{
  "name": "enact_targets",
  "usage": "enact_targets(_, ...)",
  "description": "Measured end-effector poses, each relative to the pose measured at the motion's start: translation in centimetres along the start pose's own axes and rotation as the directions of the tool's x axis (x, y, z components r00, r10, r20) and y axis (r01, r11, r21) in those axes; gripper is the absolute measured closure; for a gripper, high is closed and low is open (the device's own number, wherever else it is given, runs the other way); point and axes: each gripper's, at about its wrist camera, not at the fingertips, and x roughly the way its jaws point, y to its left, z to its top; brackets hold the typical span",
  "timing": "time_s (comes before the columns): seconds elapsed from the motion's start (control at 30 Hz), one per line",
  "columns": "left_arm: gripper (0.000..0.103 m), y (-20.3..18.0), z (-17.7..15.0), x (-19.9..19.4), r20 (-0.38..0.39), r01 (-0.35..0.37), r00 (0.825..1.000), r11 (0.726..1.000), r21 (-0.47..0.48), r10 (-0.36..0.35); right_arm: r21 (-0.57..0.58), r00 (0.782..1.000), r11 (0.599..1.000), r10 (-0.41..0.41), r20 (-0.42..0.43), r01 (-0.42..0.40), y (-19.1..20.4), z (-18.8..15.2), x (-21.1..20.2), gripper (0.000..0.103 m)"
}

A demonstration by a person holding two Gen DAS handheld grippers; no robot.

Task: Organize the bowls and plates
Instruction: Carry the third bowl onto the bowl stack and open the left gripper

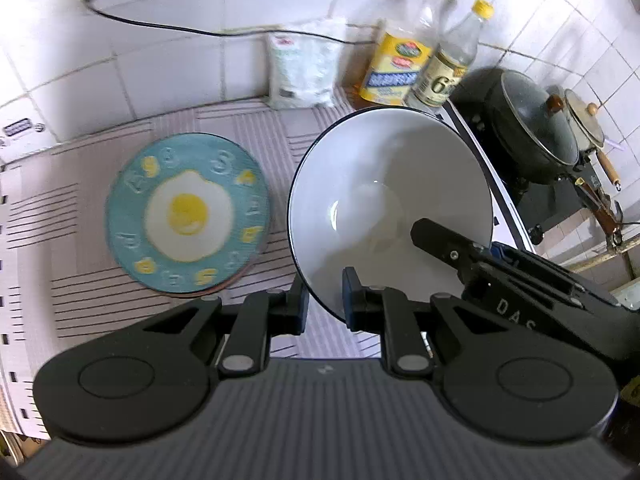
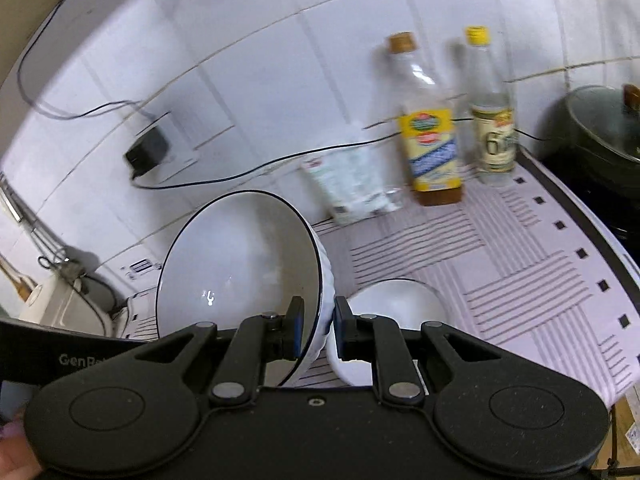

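1. The left tool (image 1: 324,300) is gripping the near rim of a big white bowl (image 1: 390,208), one finger inside and one outside, and is holding it tilted above the striped surface (image 1: 60,264).
2. The right tool (image 2: 317,330) is clamped on the rim of that same bowl (image 2: 240,276), so both hands are carrying it together.
3. An egg-pattern plate (image 1: 186,214) is lying flat on the surface beside the bowl; an edge showing under it suggests it is sitting on something else, though that is hard to confirm.
4. A smaller white bowl (image 2: 394,308) is resting on the surface just below the right tool.
5. The sorting is looking partly done at best: the big bowl is in the air and not yet set down, and the small bowl is standing alone.
6. Motion is blurring the bottles (image 1: 404,64) and the bag (image 1: 302,66) by the wall; the tools are hiding the big bowl's underside, and its resting spot is not shown.
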Motion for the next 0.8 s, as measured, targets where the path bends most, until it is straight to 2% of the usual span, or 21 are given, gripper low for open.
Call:
enact_targets(0.13,0.087,-1.9,0.4,2.9,-0.027,-0.002,1.000,1.000,-0.023,0.001,-0.042,1.000,0.999,-0.020,-0.003,0.020,-2.3,-0.2,0.8,0.084)
enact_targets(0.43,0.086,-2.7,1.3,8.3,-0.131,-0.023,0.991,0.989,-0.143,0.004,-0.116,0.996,0.992,-0.056,-0.064,0.049,-5.6,0.1,4.2,0.084)
enact_targets(0.53,0.086,-2.9,1.5,9.3,-0.152,-0.046,0.988,0.986,-0.160,0.022,-0.217,0.994,0.974,-0.080,-0.073,0.063,-5.2,-0.3,4.9,0.084)
enact_targets(0.67,0.085,-2.2,1.8,10.4,-0.187,-0.052,0.982,0.976,-0.213,0.011,-0.258,0.993,0.965,-0.076,-0.086,0.051,-5.2,-0.2,5.7,0.084)
enact_targets(0.73,0.083,-1.8,1.8,10.8,-0.206,-0.050,0.979,0.968,-0.246,-0.001,-0.315,0.993,0.947,-0.086,-0.077,0.057,-4.7,-0.4,6.0,0.084)
enact_targets(0.8,0.080,-1.5,1.9,11.2,-0.227,-0.057,0.974,0.963,-0.264,-0.004,-0.404,0.993,0.911,-0.108,-0.056,0.076,-3.8,-1.0,6.2,0.084)
